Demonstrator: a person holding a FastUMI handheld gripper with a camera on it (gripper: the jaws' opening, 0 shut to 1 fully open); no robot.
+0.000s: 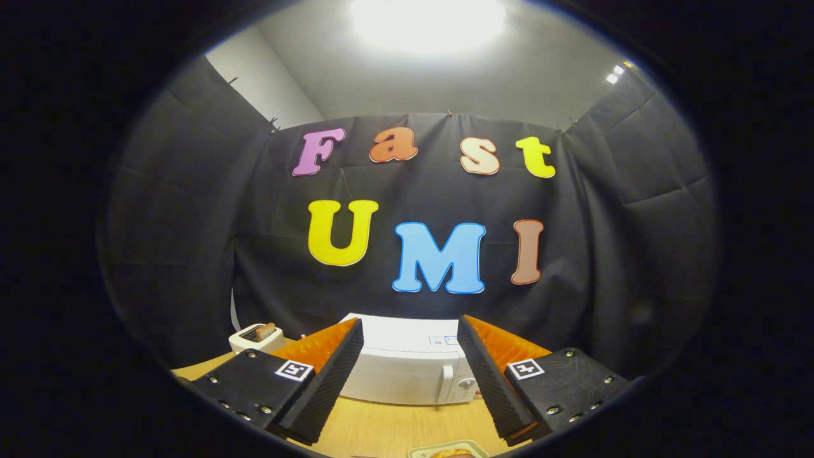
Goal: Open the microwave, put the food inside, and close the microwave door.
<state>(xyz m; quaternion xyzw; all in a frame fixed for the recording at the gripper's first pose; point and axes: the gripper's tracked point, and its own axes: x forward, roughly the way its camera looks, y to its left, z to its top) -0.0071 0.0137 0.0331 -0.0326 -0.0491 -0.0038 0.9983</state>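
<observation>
A white microwave (407, 369) stands on the wooden table (388, 426) against the booth's wall, straight beyond my fingers, its door shut and its handle and round knob toward its right side. My gripper (410, 356) is held well back from it and open, nothing between the fingers. Close below, just ahead of the fingers, the rim of a pale tray with food (448, 451) peeks in; only its far edge is visible.
A white toaster (256, 337) with a slice of bread sticking out stands on the table to the left of the microwave. Bare wooden tabletop lies between the tray and the microwave.
</observation>
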